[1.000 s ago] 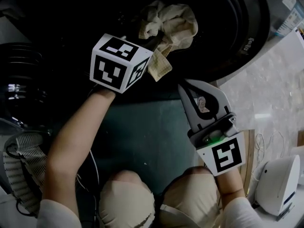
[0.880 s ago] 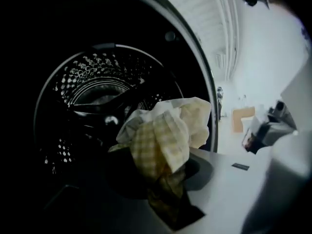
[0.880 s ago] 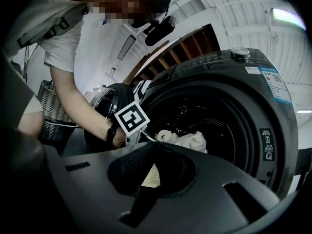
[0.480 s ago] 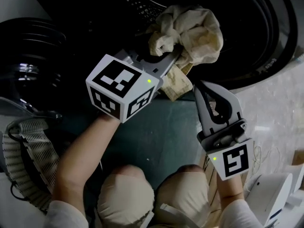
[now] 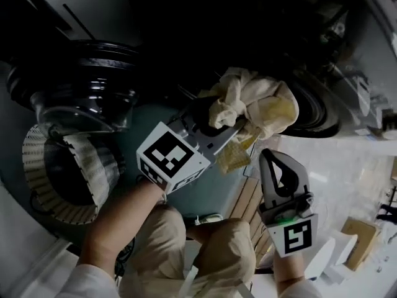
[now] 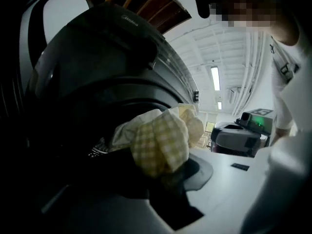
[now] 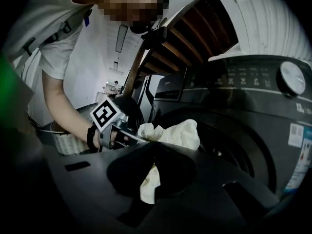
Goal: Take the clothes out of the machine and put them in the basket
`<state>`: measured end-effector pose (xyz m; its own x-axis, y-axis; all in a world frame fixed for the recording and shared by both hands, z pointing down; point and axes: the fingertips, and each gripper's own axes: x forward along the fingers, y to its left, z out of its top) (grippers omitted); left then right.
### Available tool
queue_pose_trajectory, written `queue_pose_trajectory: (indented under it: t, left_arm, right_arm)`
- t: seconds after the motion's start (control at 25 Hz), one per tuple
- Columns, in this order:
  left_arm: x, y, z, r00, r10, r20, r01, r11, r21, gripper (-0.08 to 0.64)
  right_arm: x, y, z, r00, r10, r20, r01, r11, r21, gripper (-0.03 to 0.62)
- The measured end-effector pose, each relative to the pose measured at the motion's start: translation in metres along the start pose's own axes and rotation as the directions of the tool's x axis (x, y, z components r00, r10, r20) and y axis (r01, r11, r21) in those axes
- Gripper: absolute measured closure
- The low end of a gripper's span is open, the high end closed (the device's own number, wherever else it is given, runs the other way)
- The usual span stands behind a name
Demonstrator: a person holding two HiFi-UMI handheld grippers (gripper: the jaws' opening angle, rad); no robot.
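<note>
A crumpled cream and yellow-checked cloth [image 5: 254, 101] hangs in front of the washing machine's dark drum opening [image 5: 313, 107]. My left gripper [image 5: 232, 126] is shut on it, and a checked corner dangles below the jaws. In the left gripper view the cloth [image 6: 161, 140] bulges out of my left gripper [image 6: 168, 167]. My right gripper [image 5: 275, 156] is just right of and below the cloth, jaws together, holding nothing. The right gripper view looks past my right gripper [image 7: 156, 147] to the cloth [image 7: 178, 133] and my left gripper [image 7: 140, 138]. The woven basket [image 5: 37, 160] stands at the left.
The machine's round glass door [image 5: 80, 98] is swung open above the basket. The grey machine front [image 7: 253, 111] with its dial fills the right of the right gripper view, the basket [image 7: 63, 143] its left. My knees are below; boxes lie on the floor at right.
My left gripper has drawn the cloth out of the drum and lifted it in front of the opening. My right gripper rose alongside, still shut. The basket has come further into view.
</note>
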<state>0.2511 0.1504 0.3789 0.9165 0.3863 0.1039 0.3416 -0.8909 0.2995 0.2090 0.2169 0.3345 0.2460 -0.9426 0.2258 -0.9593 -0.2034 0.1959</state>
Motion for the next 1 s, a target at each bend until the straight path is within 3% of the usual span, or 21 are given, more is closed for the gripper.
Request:
queue_pose_trajectory:
  t: [0.04,0.08,0.16,0.2,0.24,0.32,0.48,0.72,0.88,1.0]
  left_arm:
    - [0.032,0.001,-0.019,0.998,-0.068,0.011,0.067,0.997,0.036,0.436]
    - [0.076,0.002,-0.041,0.981,-0.190,0.028,0.187,0.977,0.103,0.436]
    - [0.162,0.004,-0.085,0.899,-0.437,0.033,0.417,0.875,0.246,0.439]
    - [0.184,0.005,-0.103,0.873,-0.487,0.027,0.462,0.844,0.273,0.440]
    - [0.191,0.006,-0.116,0.868,-0.495,0.024,0.471,0.839,0.273,0.440]
    - [0.174,0.006,-0.117,0.882,-0.470,0.025,0.450,0.858,0.250,0.442]
    - [0.112,-0.001,-0.077,0.915,-0.402,0.044,0.385,0.899,0.209,0.442]
    - [0.020,0.017,-0.025,0.964,-0.221,0.150,0.198,0.968,0.154,0.442]
    - [-0.034,0.010,0.007,0.970,-0.095,0.224,0.079,0.994,0.080,0.442]
    - [-0.075,0.016,0.034,0.949,0.010,0.314,-0.019,1.000,0.025,0.442]
  right_arm:
    - [0.000,-0.020,-0.027,0.997,-0.079,0.009,0.079,0.997,-0.021,0.578]
    - [0.001,-0.046,-0.061,0.976,-0.216,0.040,0.218,0.974,-0.062,0.578]
    - [0.000,-0.095,-0.127,0.868,-0.478,0.136,0.494,0.859,-0.136,0.578]
    - [0.000,-0.109,-0.148,0.833,-0.530,0.161,0.552,0.820,-0.154,0.578]
    - [-0.001,-0.117,-0.158,0.823,-0.544,0.165,0.567,0.806,-0.168,0.578]
    - [-0.007,-0.122,-0.150,0.820,-0.555,0.141,0.572,0.800,-0.178,0.578]
    - [-0.027,-0.114,-0.090,0.811,-0.574,0.115,0.585,0.797,-0.150,0.578]
    - [-0.015,-0.069,-0.003,0.878,-0.461,0.130,0.479,0.855,-0.199,0.578]
    - [-0.016,-0.036,0.049,0.918,-0.370,0.144,0.393,0.897,-0.203,0.578]
    - [-0.001,-0.010,0.085,0.951,-0.267,0.155,0.299,0.922,-0.245,0.578]
